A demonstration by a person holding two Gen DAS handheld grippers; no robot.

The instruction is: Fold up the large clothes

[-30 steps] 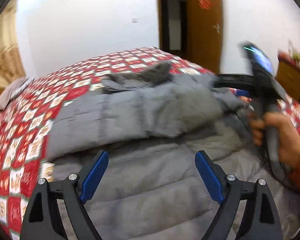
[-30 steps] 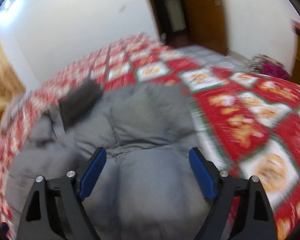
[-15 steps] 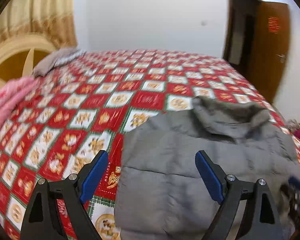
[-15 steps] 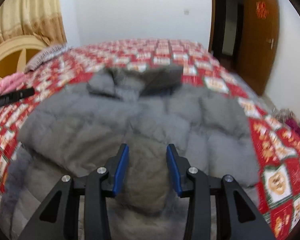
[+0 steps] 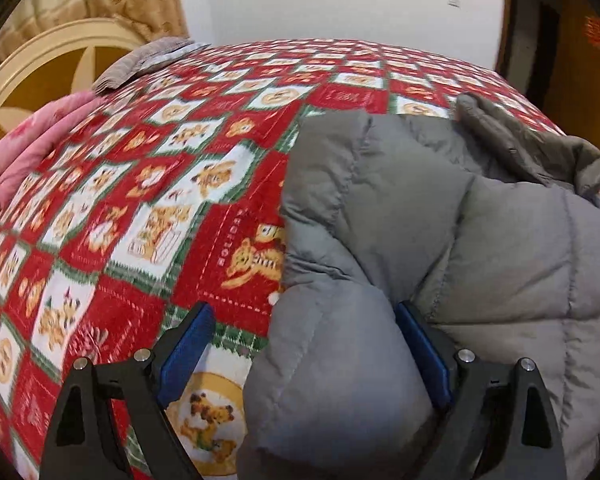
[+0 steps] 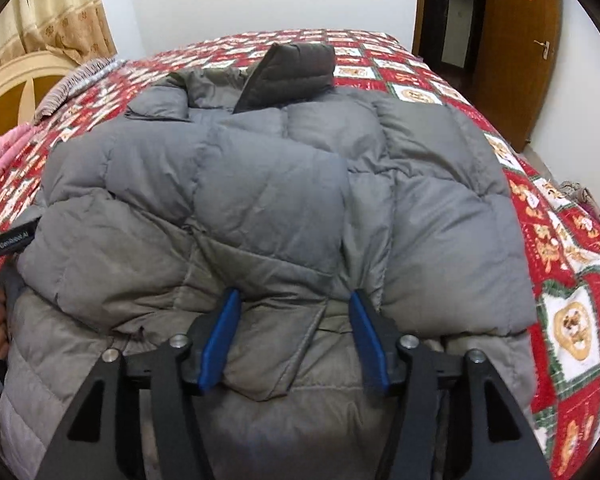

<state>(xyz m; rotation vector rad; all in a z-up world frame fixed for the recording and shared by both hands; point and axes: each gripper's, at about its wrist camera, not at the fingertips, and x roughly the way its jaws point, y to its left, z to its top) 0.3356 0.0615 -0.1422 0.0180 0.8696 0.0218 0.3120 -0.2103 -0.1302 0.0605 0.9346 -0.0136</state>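
I hold the left hand-held gripper [image 5: 304, 356] wide apart over the grey jacket [image 5: 460, 240] edge, the right hand-held gripper [image 6: 294, 340] just reopening around a fold, and should pinch deep.

red patterned bedspread [image 5: 148, 184], curtain [image 6: 60, 12], wooden door [image 6: 520, 40]

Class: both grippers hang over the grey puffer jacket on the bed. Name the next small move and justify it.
Probably close the left gripper on the grey puffer jacket: its edge already bulges between the open pads, while the right gripper, just reopening, hovers mid-jacket.
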